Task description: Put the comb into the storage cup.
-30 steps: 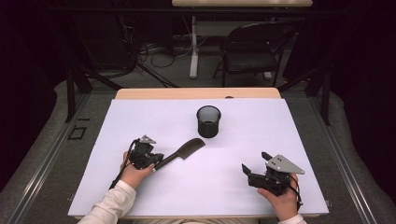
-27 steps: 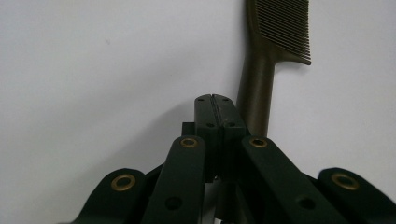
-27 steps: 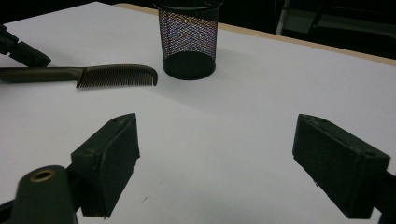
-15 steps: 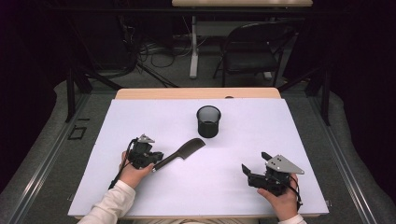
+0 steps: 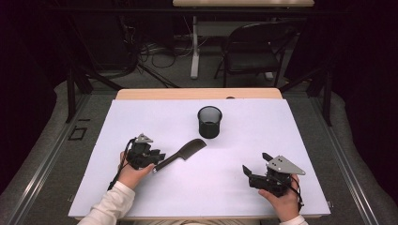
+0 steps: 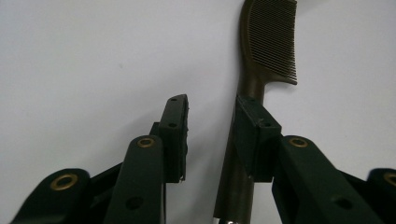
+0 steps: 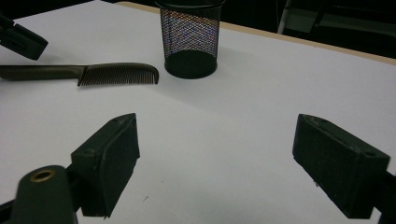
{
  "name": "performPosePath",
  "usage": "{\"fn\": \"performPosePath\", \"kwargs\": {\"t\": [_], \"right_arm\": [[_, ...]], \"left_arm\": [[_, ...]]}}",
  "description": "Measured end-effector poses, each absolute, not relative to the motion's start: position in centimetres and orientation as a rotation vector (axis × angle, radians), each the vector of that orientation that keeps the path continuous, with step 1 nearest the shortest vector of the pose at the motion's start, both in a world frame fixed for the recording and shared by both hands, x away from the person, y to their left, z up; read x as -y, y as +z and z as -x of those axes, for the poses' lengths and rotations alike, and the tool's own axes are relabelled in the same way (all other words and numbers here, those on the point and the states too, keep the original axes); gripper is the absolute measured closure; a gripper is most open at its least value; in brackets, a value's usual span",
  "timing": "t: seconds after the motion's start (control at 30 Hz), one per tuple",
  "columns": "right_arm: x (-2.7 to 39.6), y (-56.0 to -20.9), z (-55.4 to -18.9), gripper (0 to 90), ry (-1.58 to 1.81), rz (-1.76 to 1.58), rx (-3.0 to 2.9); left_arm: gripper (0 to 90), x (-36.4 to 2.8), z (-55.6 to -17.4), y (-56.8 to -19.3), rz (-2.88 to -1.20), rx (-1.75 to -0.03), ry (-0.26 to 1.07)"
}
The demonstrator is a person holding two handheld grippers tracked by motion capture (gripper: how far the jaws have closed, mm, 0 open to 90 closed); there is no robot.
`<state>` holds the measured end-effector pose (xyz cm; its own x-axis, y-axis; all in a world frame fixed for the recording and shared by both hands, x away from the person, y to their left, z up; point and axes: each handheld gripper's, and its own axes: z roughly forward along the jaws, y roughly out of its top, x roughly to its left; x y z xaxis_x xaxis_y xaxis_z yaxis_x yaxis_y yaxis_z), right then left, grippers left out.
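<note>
Comb (image 6: 254, 93) handle end is cut off at the left gripper view's bottom edge. Left gripper (image 6: 212, 123) jaws, just opening, stand narrowly apart, one pad beside the handle; right gripper (image 7: 224, 158) gapes wide, empty. Mesh cup (image 5: 209, 121) stands near the comb's teeth.

A dark brown plastic comb (image 6: 261, 56) with fine teeth lies on the plain white table (image 5: 155, 117). The round wire-mesh cup (image 5: 209, 122) is black, and both claws are black with brass-coloured rivets.

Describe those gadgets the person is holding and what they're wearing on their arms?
Each hand grips a black two-jaw tool. The left gripper has a small grey three-cornered plate on top and a black cable trailing back along the white sleeve. The right gripper carries a larger grey plate with dark holes. Up close, the jaws are matt black blocks on arms with brass-coloured rivets.
</note>
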<state>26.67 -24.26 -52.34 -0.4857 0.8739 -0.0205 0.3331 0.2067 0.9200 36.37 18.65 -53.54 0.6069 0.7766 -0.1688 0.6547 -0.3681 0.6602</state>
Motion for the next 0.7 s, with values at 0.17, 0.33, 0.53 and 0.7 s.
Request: {"fn": "performPosePath", "kwargs": {"t": [0.17,0.33,0.53,0.7], "right_arm": [[24.25,-52.36,-26.69,14.4,1.259,-1.114,-1.928],[24.2,-52.37,-26.68,14.4,1.261,-1.115,-1.929],[24.18,-52.37,-26.67,14.4,1.254,-1.116,-1.936],[24.17,-52.39,-26.68,14.4,1.254,-1.115,-1.938]], "left_arm": [[56.2,-18.66,-36.27,-53.43,-2.115,-1.114,0.229],[50.0,-18.74,-36.16,-53.26,-2.099,-1.104,0.224],[45.4,-18.77,-35.94,-52.91,-2.1,-1.097,0.233],[40.3,-18.76,-35.76,-52.64,-2.104,-1.088,0.249]]}}
